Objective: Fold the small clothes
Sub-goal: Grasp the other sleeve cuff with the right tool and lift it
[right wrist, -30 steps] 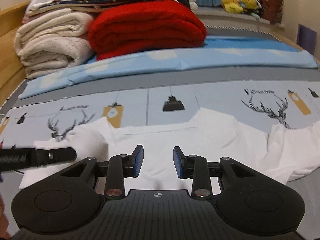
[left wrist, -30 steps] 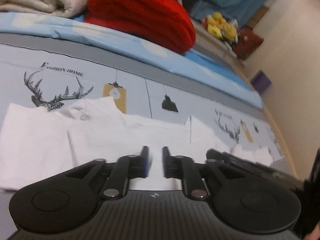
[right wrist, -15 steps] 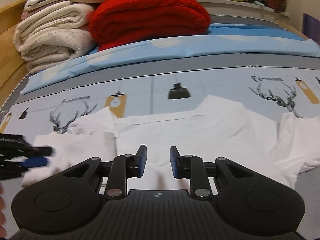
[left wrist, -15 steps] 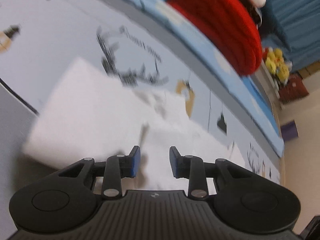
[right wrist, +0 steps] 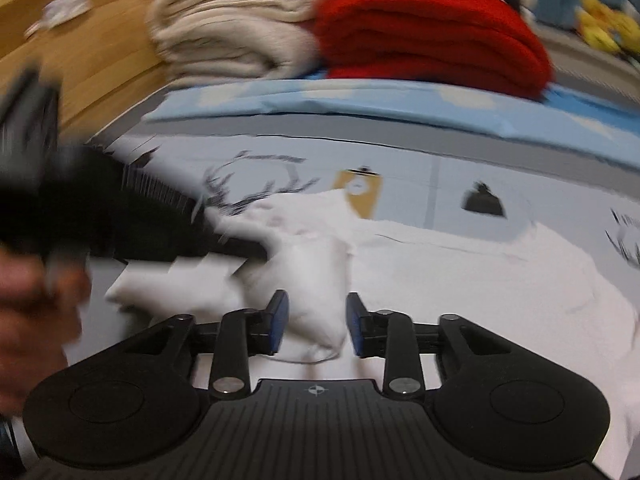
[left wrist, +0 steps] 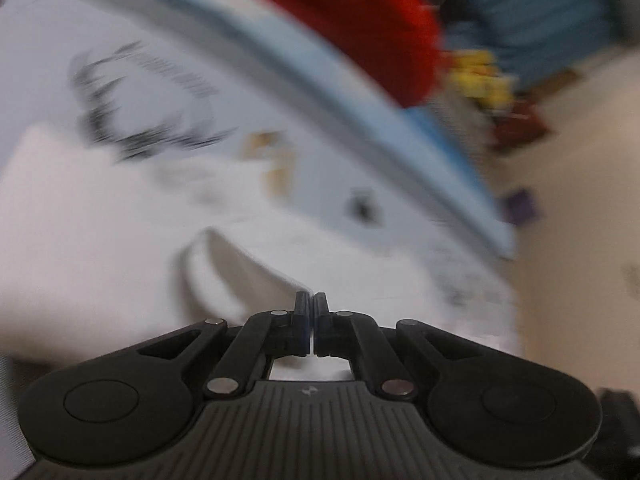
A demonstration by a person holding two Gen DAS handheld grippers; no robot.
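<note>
Left gripper [left wrist: 311,299] pinched tight on a raised fold of the white garment [left wrist: 100,240]. Right gripper [right wrist: 313,312] opening, a bunched sleeve between its jaws; contact unclear through blur.

Dim, warm indoor light; heavy motion blur smears both views, worst in the left; fisheye bending curves the edges.
</note>
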